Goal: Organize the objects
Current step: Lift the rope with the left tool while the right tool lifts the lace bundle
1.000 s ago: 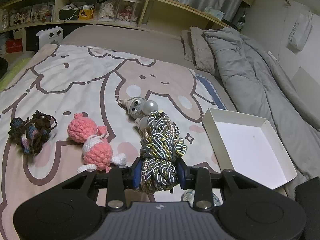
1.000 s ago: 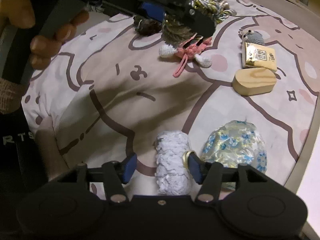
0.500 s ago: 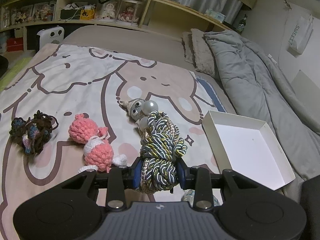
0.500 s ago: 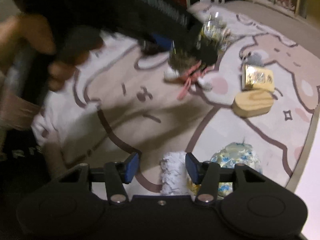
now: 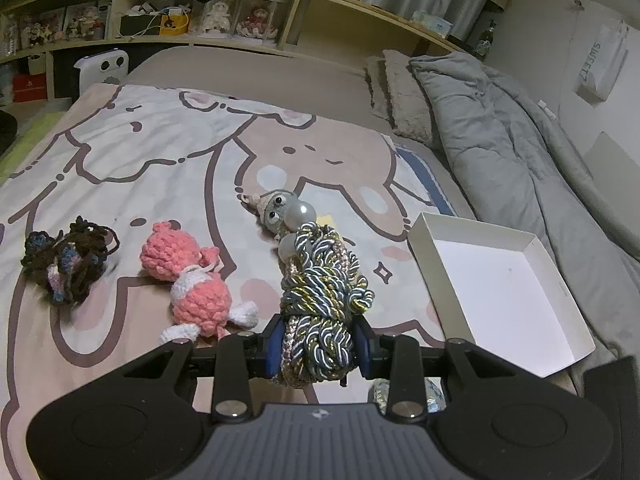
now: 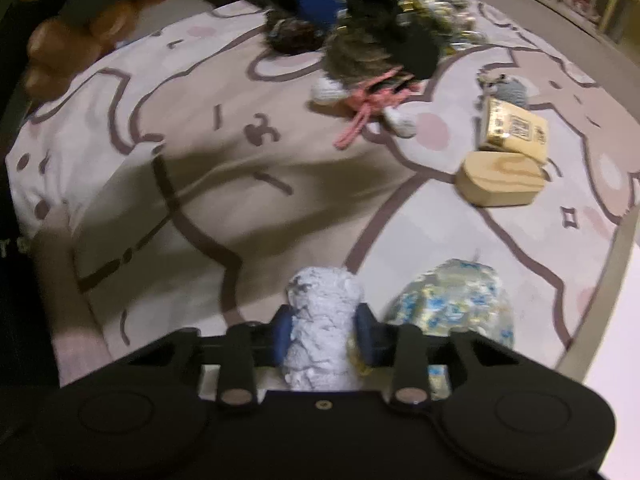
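Note:
My left gripper [image 5: 318, 344] is shut on a bundle of grey, gold and white twisted cord [image 5: 320, 296] with pearly beads, held above the bed. A white open box [image 5: 504, 284] lies to its right. My right gripper [image 6: 324, 334] is shut on a white fluffy roll [image 6: 322, 320], low over the bedspread. The left gripper with the cord bundle [image 6: 436, 4] shows blurred at the top of the right wrist view.
On the cartoon bedspread lie a pink and white crochet toy [image 5: 188, 280], a dark yarn tangle [image 5: 66, 264], a grey plush mouse [image 5: 272, 210], a wooden block [image 6: 500, 178], a gold packet [image 6: 514, 128] and a blue-floral pouch [image 6: 456, 300]. A grey duvet [image 5: 520, 152] lies at the right.
My right gripper has closed on the white fluffy roll, which earlier sat between open jaws. The left gripper has drifted slightly with the cord bundle still held.

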### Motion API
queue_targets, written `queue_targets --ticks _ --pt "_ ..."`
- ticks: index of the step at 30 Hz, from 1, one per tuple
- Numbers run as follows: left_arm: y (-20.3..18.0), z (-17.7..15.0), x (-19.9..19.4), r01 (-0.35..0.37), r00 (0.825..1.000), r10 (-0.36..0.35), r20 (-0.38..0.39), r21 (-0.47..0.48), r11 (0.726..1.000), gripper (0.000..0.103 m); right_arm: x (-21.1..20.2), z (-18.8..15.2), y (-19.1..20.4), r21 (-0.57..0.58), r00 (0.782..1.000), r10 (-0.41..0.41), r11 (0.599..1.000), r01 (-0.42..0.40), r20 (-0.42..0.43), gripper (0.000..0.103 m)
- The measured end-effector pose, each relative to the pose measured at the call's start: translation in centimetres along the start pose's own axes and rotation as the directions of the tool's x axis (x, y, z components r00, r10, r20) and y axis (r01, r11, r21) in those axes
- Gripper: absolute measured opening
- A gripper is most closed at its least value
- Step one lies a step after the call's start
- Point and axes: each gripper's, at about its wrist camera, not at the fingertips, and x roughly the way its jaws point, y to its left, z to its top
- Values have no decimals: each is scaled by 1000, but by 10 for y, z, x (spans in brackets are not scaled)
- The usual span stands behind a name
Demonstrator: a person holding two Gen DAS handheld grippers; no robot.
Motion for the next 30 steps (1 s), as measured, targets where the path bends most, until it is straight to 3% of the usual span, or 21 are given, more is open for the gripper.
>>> queue_targets --ticks 8,20,21,25,30 --pt "-5 8 -15 -5 999 4 50 5 1000 37 -55 13 -17 175 983 -4 984 -29 186 33" --pt "-9 9 -29 -6 996 5 85 12 1000 37 -86 11 -50 398 943 103 888 -231 317 33" --pt "-8 9 -29 -7 996 6 87 10 1000 37 -86 13 -52 406 941 98 884 -231 324 33" --pt "-4 10 -32 -9 996 8 94 4 1000 37 -74 24 -58 425 961 -19 899 -104 276 34" --pt "2 11 -33 -5 995 5 95 -2 1000 37 -71 25 -74 456 960 -37 885 -97 277 38"
